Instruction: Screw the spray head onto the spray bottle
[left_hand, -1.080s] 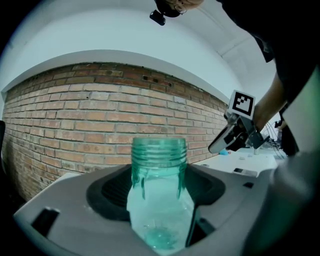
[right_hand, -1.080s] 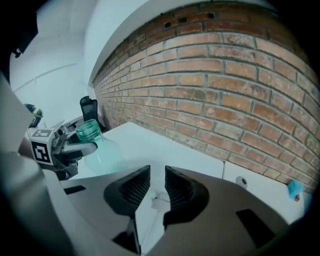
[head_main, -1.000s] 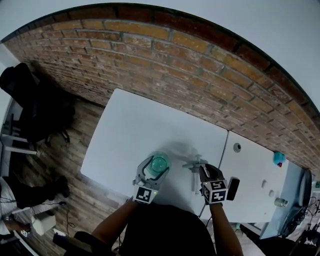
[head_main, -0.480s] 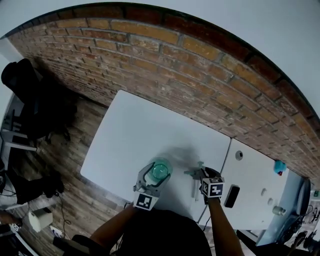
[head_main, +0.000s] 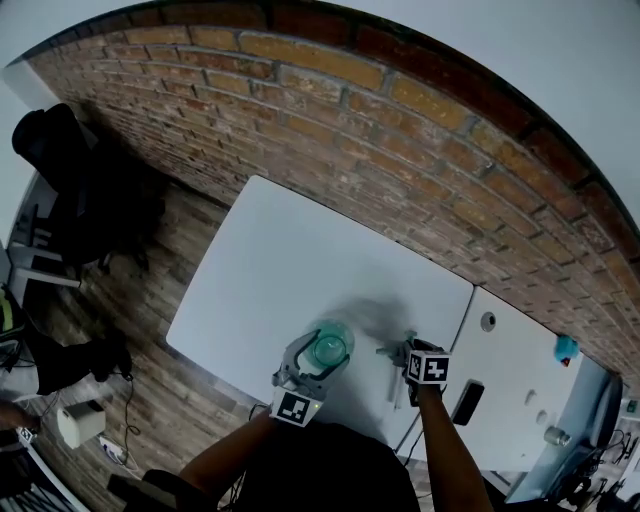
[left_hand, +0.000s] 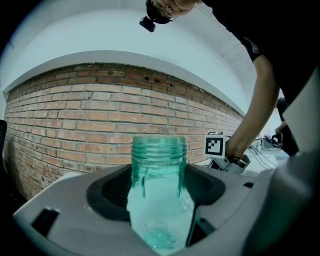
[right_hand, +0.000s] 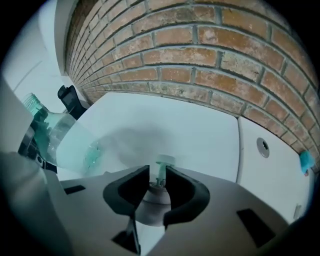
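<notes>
Clamping the clear green-tinted plastic spray bottle (left_hand: 159, 165) upright in the left tongs (head_main: 324, 346) near the white tabletop's (head_main: 290, 260) front edge, pinching the white plastic spray head (head_main: 395, 351) by its narrow stem in the barely parted right tongs (right_hand: 157, 172) toward the front right corner. Treating both as light, slick, squashable; finding no obstacle between, only a black slab (head_main: 466, 402) beyond the right edge.

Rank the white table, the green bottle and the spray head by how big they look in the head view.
1. white table, by far the largest.
2. green bottle, seen from above.
3. spray head, thin; with its tube it nearly matches the bottle in length, so this pair is less sure.
</notes>
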